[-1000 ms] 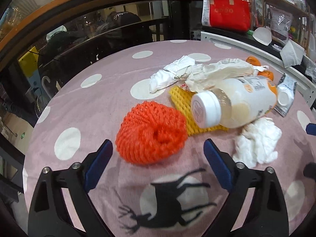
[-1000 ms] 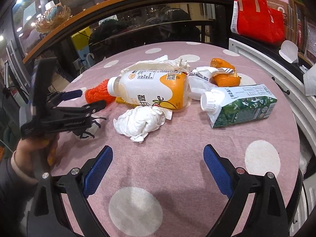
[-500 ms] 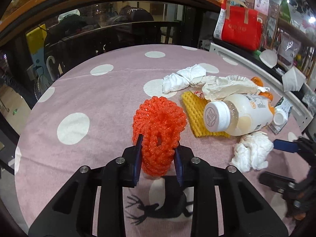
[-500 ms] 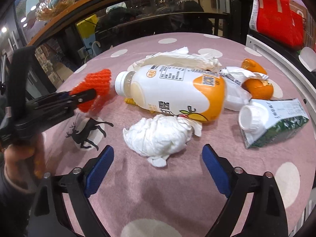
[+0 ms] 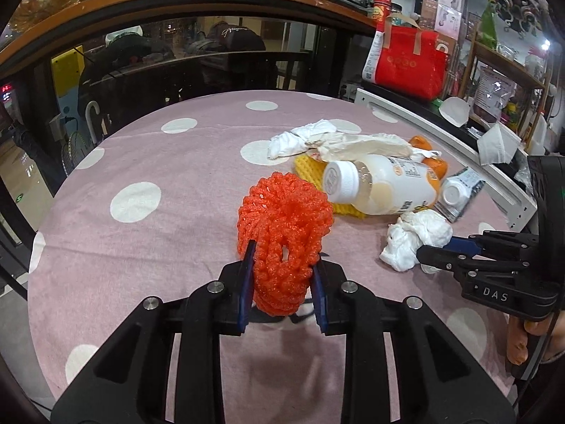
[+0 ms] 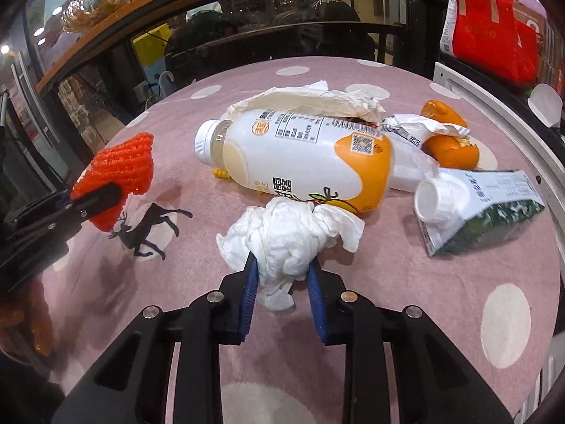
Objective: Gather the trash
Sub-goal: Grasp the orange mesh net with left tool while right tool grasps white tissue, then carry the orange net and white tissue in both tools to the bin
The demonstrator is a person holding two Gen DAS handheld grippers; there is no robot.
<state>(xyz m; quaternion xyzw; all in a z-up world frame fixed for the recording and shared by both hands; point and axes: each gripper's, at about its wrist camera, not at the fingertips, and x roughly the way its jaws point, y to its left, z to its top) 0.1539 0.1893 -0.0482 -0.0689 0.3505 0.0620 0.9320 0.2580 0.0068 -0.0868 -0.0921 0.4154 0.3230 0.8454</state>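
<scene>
Pink polka-dot bench (image 6: 406,282): left gripper (image 5: 282,282) jaws clamp orange foam fruit net (image 5: 284,233), right gripper (image 6: 282,282) jaws, just closing, pinch crumpled white tissue (image 6: 289,236); loose tissue may tear free.

Left gripper (image 5: 282,275) and right gripper (image 6: 281,275) jaws clamped

Black gripper (image 5: 282,268) frames; blue pads; silver screws.

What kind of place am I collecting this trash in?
Probably a small shop or café: a round table with a pink dotted cloth, cluttered shelves of packaged goods, a red gift bag, and dark glass fronting.
</scene>
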